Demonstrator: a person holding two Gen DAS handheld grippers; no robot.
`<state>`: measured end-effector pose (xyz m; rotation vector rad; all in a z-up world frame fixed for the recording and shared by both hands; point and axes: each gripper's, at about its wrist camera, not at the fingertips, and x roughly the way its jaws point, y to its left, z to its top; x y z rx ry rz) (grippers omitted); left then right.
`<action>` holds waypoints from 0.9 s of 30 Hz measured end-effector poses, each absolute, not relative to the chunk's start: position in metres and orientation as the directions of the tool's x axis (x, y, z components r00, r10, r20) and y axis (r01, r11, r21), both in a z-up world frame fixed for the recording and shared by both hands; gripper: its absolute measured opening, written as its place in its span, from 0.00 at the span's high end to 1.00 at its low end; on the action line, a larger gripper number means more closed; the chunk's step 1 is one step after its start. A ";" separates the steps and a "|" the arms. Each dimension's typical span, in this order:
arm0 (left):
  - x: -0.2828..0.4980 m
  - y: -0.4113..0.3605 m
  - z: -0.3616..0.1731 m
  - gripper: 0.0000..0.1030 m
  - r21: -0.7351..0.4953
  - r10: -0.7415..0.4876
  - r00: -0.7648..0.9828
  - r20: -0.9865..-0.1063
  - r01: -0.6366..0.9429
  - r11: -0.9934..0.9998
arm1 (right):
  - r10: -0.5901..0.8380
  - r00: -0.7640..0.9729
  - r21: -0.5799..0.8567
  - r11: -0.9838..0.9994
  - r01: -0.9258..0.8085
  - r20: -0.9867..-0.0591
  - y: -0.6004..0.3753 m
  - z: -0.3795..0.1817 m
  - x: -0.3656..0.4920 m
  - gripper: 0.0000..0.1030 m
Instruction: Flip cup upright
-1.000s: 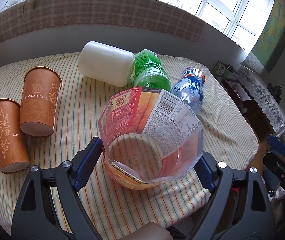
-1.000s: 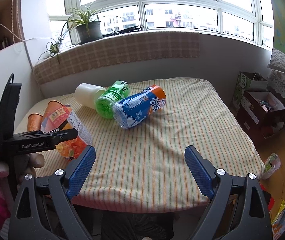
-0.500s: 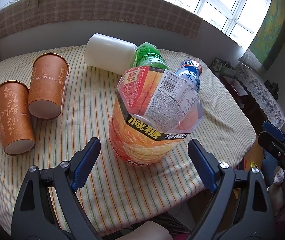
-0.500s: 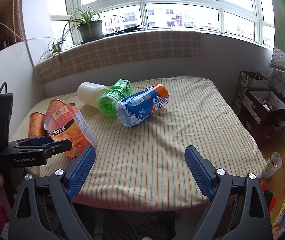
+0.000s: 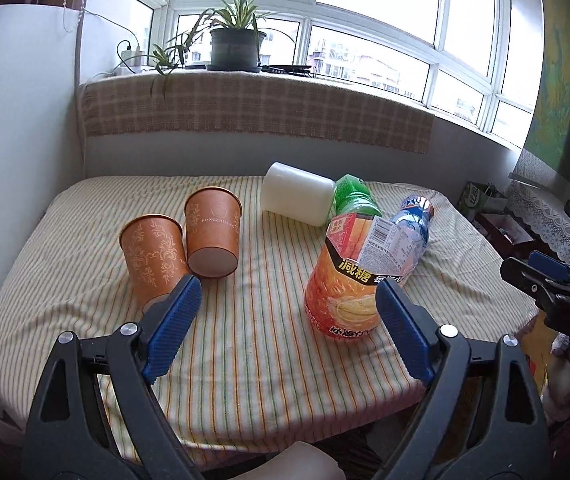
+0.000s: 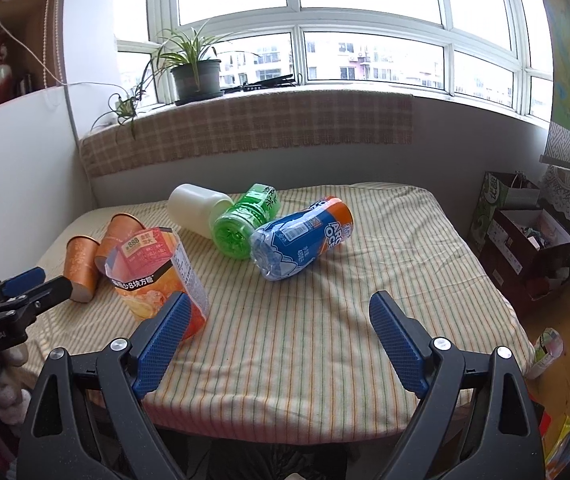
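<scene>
An orange cut-bottle cup with a printed label stands upright on the striped tablecloth, open end up; it also shows in the right wrist view. My left gripper is open and empty, drawn back from the cup, its right finger beside the cup's base. My right gripper is open and empty over the table's near edge. Two brown paper cups stand mouth down at the left.
A white cup, a green cup and a blue cut bottle lie on their sides at the back. The table edge drops off at the right, with boxes on the floor. A plant pot sits on the sill.
My left gripper let go of the orange cup after setting it upright, then drew back and tilted up. The right gripper has hardly moved.
</scene>
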<state>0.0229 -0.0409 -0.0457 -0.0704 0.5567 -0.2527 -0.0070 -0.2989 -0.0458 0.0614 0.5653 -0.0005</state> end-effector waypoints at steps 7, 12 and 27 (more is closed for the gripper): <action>-0.010 -0.033 -0.019 0.00 -0.064 -0.130 0.938 -0.320 0.116 0.991 | -0.046 0.894 0.017 0.998 0.060 -0.446 -0.285 -0.032 -0.012 0.12; -0.020 -0.030 -0.011 0.00 -0.043 -0.097 0.954 -0.285 0.088 0.995 | -0.079 0.917 -0.008 0.997 0.082 -0.390 -0.277 -0.025 -0.016 0.08; -0.026 -0.030 -0.006 0.00 -0.048 -0.091 0.954 -0.286 0.080 0.996 | -0.094 0.935 -0.012 0.995 0.096 -0.343 -0.275 -0.019 -0.024 0.05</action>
